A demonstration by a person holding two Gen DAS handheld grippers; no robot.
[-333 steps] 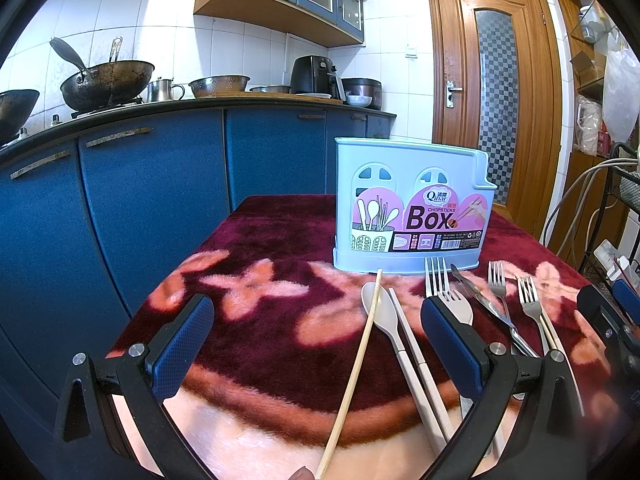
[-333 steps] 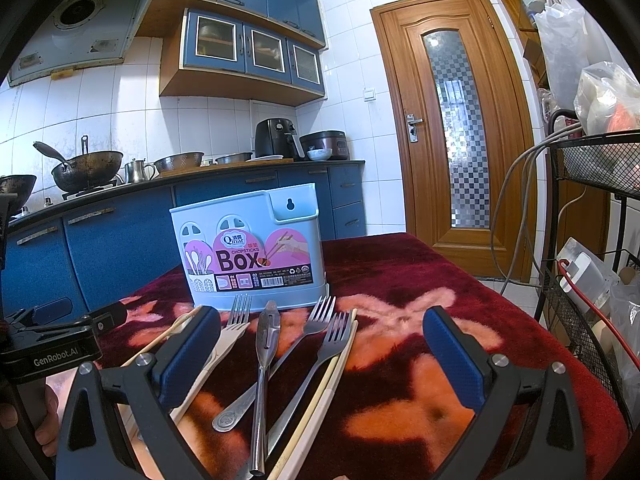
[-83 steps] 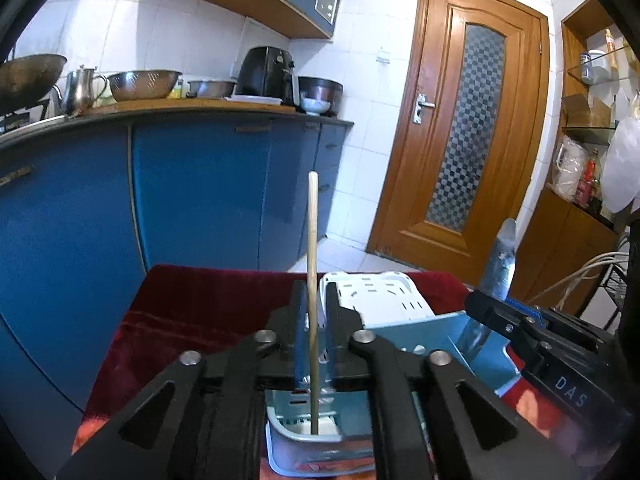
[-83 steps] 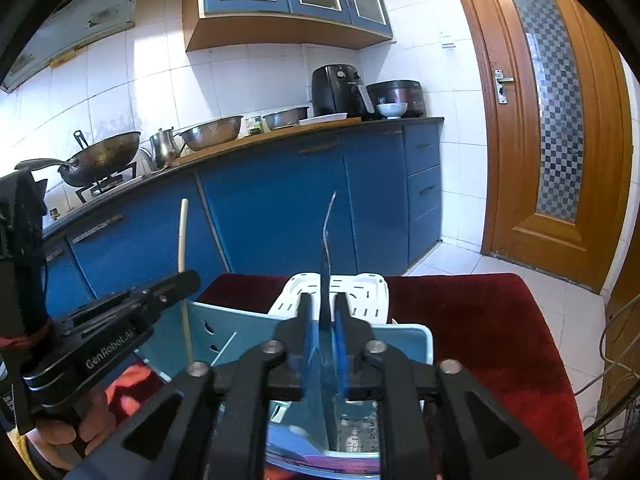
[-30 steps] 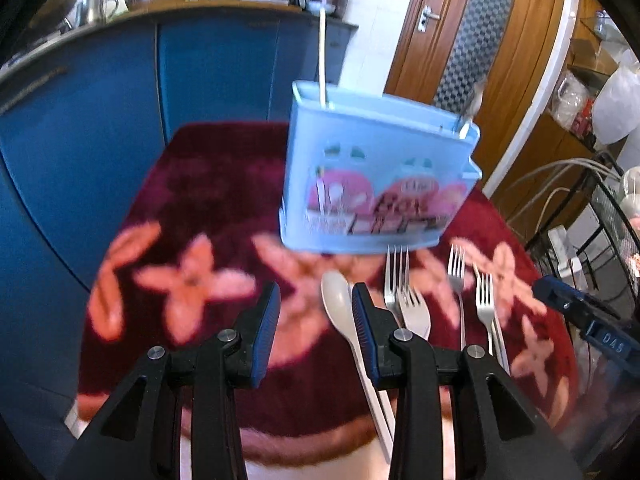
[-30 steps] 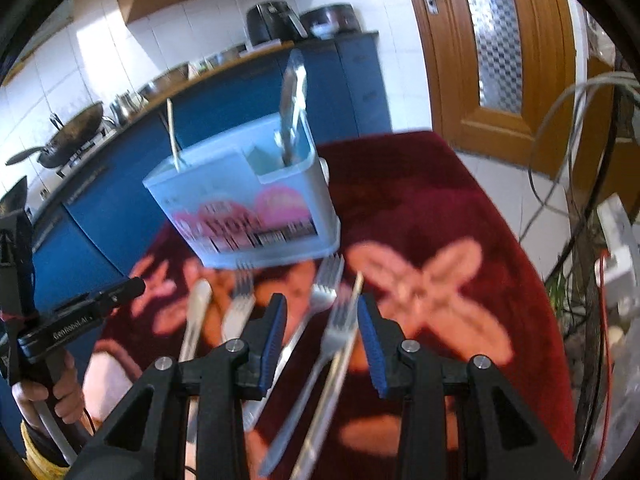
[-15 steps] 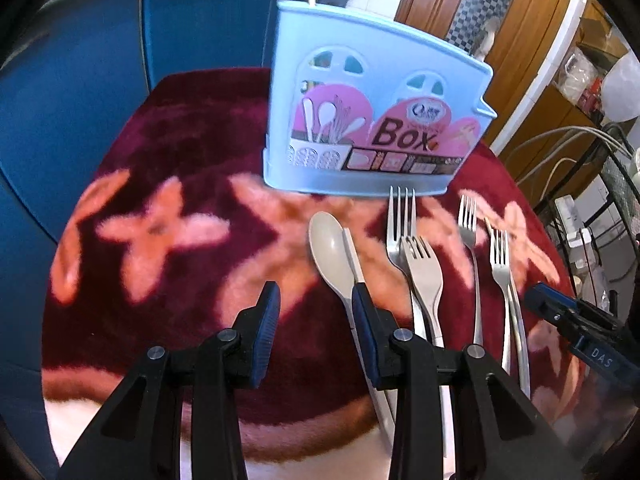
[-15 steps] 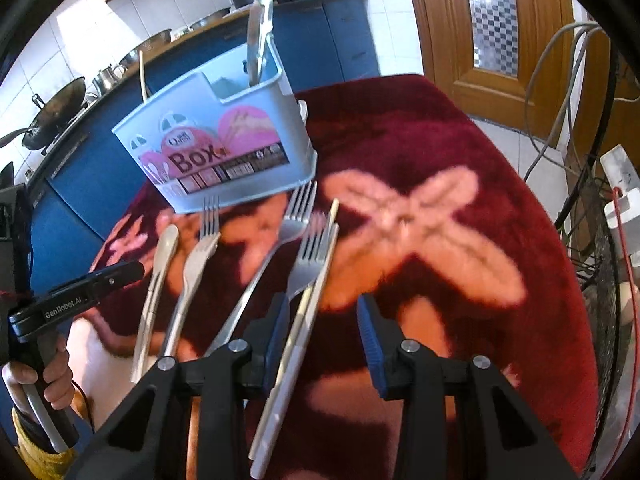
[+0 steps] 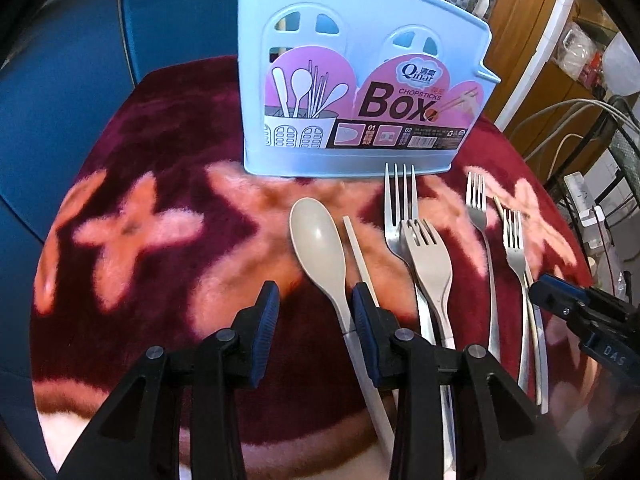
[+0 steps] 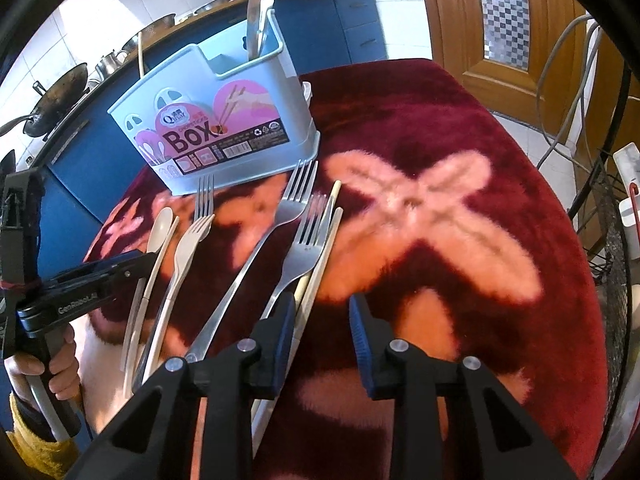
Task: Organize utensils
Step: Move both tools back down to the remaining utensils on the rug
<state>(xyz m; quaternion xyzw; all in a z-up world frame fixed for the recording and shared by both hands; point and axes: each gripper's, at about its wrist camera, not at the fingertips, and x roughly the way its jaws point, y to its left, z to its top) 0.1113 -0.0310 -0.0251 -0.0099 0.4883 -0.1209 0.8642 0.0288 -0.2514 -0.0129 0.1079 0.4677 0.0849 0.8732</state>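
Two pieces already stood in the box (image 9: 360, 80), ahead of both tools: a chopstick (image 10: 140, 54) and a knife (image 10: 259, 4). The left tool (image 9: 314, 308) hung empty, half-open beside the spoon (image 9: 320, 240). The right tool (image 10: 320, 320) (jaws just narrowing, gripping nothing) hovered by the forks (image 10: 308, 240). Most remained on the bench (image 10: 460, 280).

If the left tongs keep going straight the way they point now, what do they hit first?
Probably the dark red flowered plush cloth: the gap between the left tongs faces bare cloth, with the beige plastic spoon just inside the right finger. Depth is unclear.
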